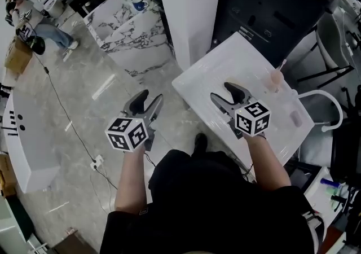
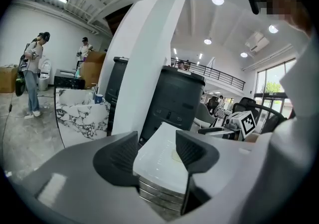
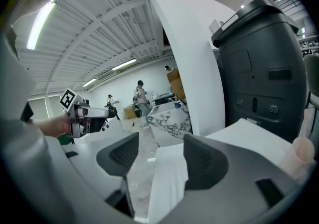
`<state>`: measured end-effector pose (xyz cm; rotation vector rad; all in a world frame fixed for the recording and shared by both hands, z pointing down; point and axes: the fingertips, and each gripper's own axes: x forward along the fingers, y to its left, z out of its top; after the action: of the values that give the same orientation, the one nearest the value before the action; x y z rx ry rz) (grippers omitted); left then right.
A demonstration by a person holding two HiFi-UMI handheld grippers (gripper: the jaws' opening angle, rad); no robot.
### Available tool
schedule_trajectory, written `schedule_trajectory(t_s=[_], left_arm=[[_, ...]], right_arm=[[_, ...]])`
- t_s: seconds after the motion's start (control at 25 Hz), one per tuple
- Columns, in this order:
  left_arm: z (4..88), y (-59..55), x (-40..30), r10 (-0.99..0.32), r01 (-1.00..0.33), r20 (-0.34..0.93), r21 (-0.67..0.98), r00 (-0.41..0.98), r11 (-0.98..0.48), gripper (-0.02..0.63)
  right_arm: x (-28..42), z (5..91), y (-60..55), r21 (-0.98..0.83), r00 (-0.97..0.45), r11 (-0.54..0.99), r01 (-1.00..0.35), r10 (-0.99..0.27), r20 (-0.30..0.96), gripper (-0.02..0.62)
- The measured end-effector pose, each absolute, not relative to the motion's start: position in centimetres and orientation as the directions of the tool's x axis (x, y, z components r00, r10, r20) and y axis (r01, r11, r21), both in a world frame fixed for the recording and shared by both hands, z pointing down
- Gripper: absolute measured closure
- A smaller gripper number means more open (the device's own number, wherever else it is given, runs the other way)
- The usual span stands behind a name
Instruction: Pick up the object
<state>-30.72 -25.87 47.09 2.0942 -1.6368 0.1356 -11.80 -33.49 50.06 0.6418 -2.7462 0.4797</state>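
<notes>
Both claws are gaping wide, holding nothing. The right gripper (image 1: 223,92) is hovering over the white table (image 1: 208,75); the left gripper (image 1: 151,97) is hanging above the floor (image 1: 96,100) to its left. A pale pink cup (image 1: 276,79), probably the object, is standing untouched at the table's far right, so the pickup looks not yet begun.

We see dark, matt, finely ribbed pads (image 2: 117,161) on the left gripper (image 2: 155,141) and on the right gripper (image 3: 160,143), set in smooth grey plastic with a slight sheen. Under the right jaws, the white rectangular table top (image 1: 220,69) is smooth and glossy. Ahead of them, the pale pink cup (image 1: 276,79) looks like translucent plastic. Below the left jaws, the grey stone floor (image 1: 96,92) is polished and reflective.
</notes>
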Motion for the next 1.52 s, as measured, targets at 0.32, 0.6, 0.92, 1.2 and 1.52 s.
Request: schedule_trajectory(t_s=[0.32,0.6,0.92,1.2,1.52], left_arm=[[47.1,-32.5,-30.0,-0.846,-0.909,0.364,0.297,0.390,-0.292,0.371],[48.7,-35.5,-28.8,-0.794,-0.874,0.382,0.317,0.473,-0.368,0.377],[51.3,-37.2,-27.2,-0.739,-0.841,0.411,0.346,0.534,-0.416,0.382],[53.0,-37.6,-26.0,-0.701,-0.823,0.436,0.362,0.565,-0.438,0.385],[55.1,-36.8,-25.5,-0.672,-0.816,0.467,0.381,0.575,-0.435,0.387]], right_arm=[[-10.7,51.6,-37.6,-0.199,-0.777,0.783,-0.589,-0.480,0.407,0.342],[-9.5,55.1,-39.0,-0.156,-0.703,0.751,-0.642,-0.495,0.511,0.341],[-9.3,60.7,-40.3,-0.099,-0.640,0.776,-0.623,-0.432,0.635,0.341],[-8.1,66.7,-40.5,-0.072,-0.556,0.795,-0.603,-0.354,0.752,0.341],[-6.5,71.5,-40.5,-0.065,-0.486,0.786,-0.615,-0.313,0.816,0.342]])
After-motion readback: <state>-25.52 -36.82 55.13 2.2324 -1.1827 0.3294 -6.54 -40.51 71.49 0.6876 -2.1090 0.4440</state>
